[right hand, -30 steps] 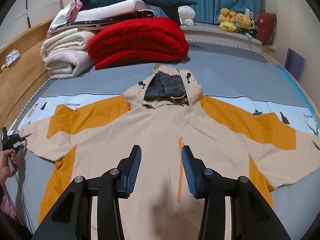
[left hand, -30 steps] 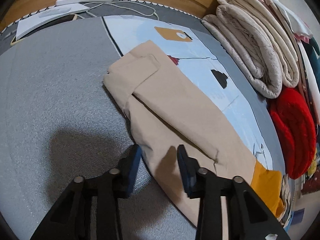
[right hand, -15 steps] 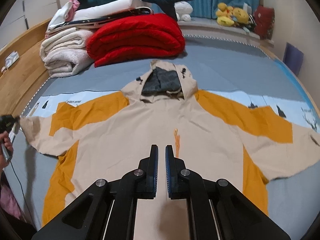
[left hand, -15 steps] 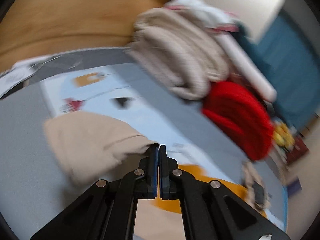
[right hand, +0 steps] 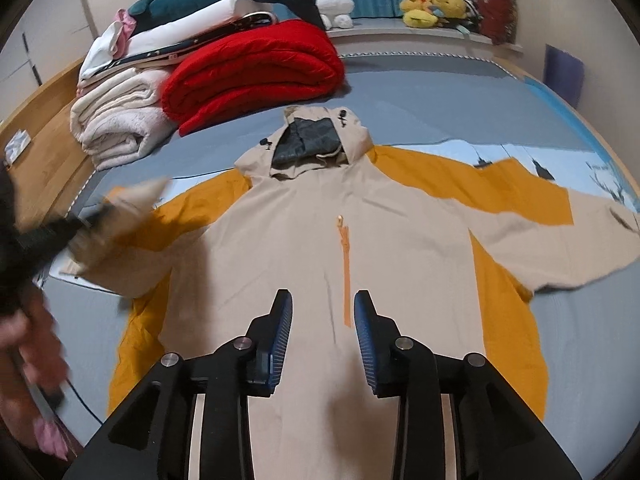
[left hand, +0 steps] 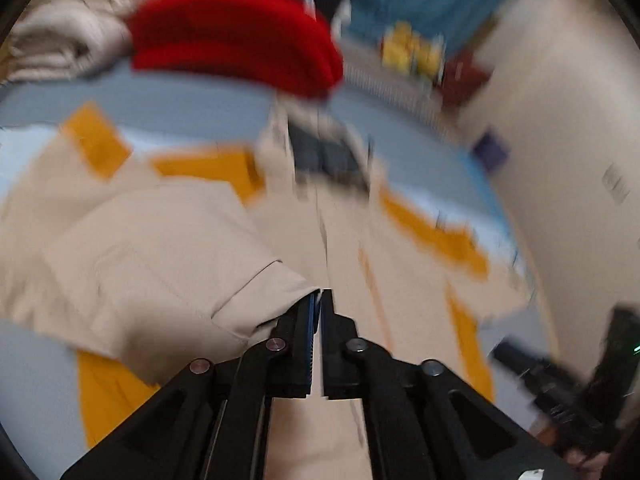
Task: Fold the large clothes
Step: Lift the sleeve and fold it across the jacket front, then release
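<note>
While the jacket (right hand: 360, 248) is lying face up on the bed (right hand: 420, 96), the left gripper (left hand: 320, 300) is pinching the cuff of the left sleeve (left hand: 168, 248), carrying it inward for a fold. The right gripper (right hand: 323, 308) is hovering over the zipper (right hand: 345, 264), fingers (right hand: 280, 332) having just been opening, part spread, nothing between them.

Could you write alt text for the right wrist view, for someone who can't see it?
A beige and orange hooded jacket lies spread face up on a grey bed, with the right tool open and empty above its hem. At left the blurred left tool lifts a sleeve end; folded blankets sit behind.
</note>
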A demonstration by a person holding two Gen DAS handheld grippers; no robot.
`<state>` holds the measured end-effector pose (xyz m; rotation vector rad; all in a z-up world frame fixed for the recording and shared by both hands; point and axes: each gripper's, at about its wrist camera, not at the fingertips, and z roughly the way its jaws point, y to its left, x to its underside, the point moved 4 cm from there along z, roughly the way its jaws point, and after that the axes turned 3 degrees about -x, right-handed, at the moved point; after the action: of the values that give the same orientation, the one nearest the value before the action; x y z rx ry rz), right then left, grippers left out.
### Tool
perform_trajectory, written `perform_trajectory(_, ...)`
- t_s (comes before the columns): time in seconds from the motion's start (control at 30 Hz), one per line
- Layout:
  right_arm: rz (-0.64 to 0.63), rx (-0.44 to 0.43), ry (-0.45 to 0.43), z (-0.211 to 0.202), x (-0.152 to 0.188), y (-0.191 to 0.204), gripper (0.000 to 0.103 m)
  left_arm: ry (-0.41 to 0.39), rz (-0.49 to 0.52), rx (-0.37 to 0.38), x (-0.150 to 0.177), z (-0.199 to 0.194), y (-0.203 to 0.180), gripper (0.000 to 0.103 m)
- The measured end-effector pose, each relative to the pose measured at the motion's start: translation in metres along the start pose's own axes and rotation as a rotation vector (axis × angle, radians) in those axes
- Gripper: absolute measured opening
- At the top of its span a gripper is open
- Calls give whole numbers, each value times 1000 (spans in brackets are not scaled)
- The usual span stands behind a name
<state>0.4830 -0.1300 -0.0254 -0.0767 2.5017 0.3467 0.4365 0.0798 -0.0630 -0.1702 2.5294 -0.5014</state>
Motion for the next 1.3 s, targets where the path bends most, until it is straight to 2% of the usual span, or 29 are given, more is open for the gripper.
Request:
perform_trajectory(0.07, 16, -1, 9, -1, 5, -3, 34, 62, -6, -33, 11, 9, -3, 5)
perform_trajectory(0.13, 27, -3, 19, -2, 9, -5, 34, 65, -28, -43, 15, -2, -2, 10)
perform_trajectory(0.17, 32, -5, 23, -2, 10, -5, 34, 59, -38, -47, 12, -12, 0, 17)
perform_trajectory(0.2, 36, -6, 27, -2, 11, -6, 34, 39, -55, -59, 9, -28, 5, 24)
perform_trajectory(0.23, 39, -13, 31, -3, 12, -5, 34, 19, -75, -72, 9, -40, 7, 25)
perform_trajectory(0.3, 32, -25, 25, -4, 10, -3, 34, -36, -148, -91, 9, -68, 19, 26)
perform_trajectory(0.4, 20, -40, 12, -2, 7, 2, 34, -75, -209, -114, 12, -81, 42, 26)
perform_trajectory(0.43, 17, -50, 6, -1, 6, 5, 34, -76, -217, -132, 13, -77, 46, 26)
perform_trajectory(0.47, 9, -56, -2, 0, 5, 7, 27, -67, -223, -153, 17, -69, 52, 27)
perform_trajectory(0.53, -15, -59, -5, 4, 5, 14, 17, 8, -270, -229, 28, -45, 74, 36)
perform_trajectory(0.57, -28, -77, -8, 7, 5, 20, 17, 33, -302, -237, 33, -35, 81, 39)
perform_trajectory(0.67, -67, -113, -6, 16, 9, 33, 17, 115, -443, -170, 47, -10, 104, 39)
perform_trajectory(0.73, -83, -145, 11, 26, 12, 41, 18, 133, -483, -130, 50, -1, 109, 39)
perform_trajectory(0.8, -109, -169, 28, 37, 14, 52, 21, 147, -492, -140, 49, 5, 115, 36)
perform_trajectory(0.83, -119, -177, 31, 40, 16, 55, 25, 148, -488, -129, 47, 7, 115, 31)
perform_trajectory(0.9, -140, -196, 41, 48, 18, 63, 28, 151, -440, -79, 41, 10, 106, 1)
perform_trajectory(1.13, -221, -293, 71, 67, 26, 92, 32, 75, -108, 124, 4, 3, 24, 1)
perform_trajectory(1.23, -259, -338, 72, 71, 30, 104, 42, 64, -36, 207, -4, 4, -2, 1)
perform_trajectory(1.3, -277, -352, 77, 75, 33, 111, 44, 71, -17, 250, -9, 10, -13, 1)
